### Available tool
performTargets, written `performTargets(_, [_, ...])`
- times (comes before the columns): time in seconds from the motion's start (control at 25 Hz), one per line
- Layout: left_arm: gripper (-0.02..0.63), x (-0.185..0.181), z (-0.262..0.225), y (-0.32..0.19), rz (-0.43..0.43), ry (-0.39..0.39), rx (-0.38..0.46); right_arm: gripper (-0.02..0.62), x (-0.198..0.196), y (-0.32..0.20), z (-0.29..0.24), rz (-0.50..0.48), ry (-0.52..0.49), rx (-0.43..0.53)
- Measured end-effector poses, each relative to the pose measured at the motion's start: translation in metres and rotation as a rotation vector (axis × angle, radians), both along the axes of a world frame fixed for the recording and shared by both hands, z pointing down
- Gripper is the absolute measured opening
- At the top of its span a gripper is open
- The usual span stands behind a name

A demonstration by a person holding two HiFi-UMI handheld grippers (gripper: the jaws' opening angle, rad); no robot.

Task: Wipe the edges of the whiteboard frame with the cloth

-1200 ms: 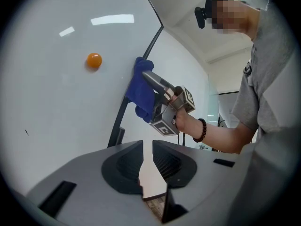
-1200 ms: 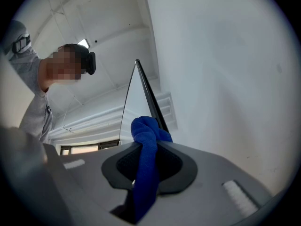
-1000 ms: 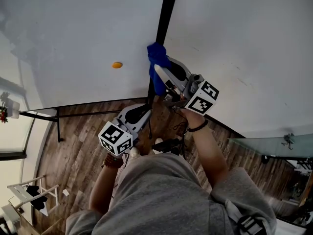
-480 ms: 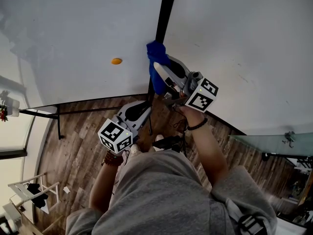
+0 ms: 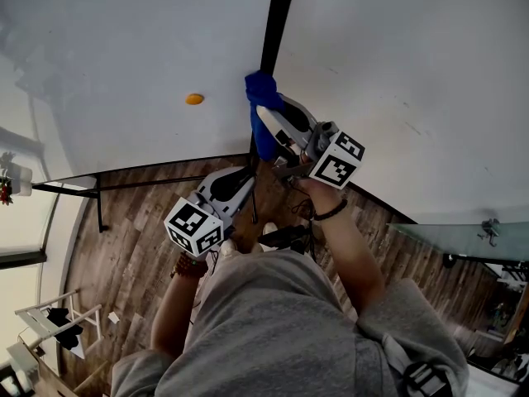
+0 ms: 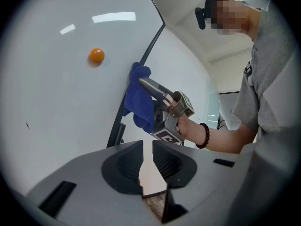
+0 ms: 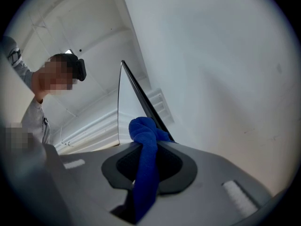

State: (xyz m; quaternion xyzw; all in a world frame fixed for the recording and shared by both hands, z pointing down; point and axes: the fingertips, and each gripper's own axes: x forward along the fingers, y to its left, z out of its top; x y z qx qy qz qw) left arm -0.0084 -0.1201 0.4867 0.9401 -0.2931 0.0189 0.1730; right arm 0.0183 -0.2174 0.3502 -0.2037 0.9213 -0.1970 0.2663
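The whiteboard (image 5: 124,56) stands in front of me, its black frame edge (image 5: 274,23) running up the middle of the head view. A blue cloth (image 5: 260,98) presses against that edge, and my right gripper (image 5: 263,116) is shut on it. In the right gripper view the cloth (image 7: 146,164) hangs bunched between the jaws of the right gripper (image 7: 149,142), touching the frame (image 7: 141,100). My left gripper (image 5: 246,174) hangs lower, apart from the board, jaws together on nothing. The left gripper (image 6: 147,142) view shows the cloth (image 6: 138,102) on the frame (image 6: 150,46).
An orange round magnet (image 5: 194,99) sticks to the board left of the frame. A white surface (image 5: 397,73) fills the right side. Below lie a wooden floor (image 5: 132,255), the board's black stand bar (image 5: 99,209), a white rack (image 5: 50,329) and a glass panel (image 5: 446,242).
My right gripper has slid the blue cloth a little upward along the black frame edge. The left gripper has shifted only slightly.
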Motion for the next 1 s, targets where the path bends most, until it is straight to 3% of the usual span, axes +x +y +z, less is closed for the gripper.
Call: performTargets(1.0, [0.067,-0.012,0.005,-0.002,-0.014,-0.025,-0.015,0.072,-0.001,-0.003,0.04,0.044,-0.063,-0.166])
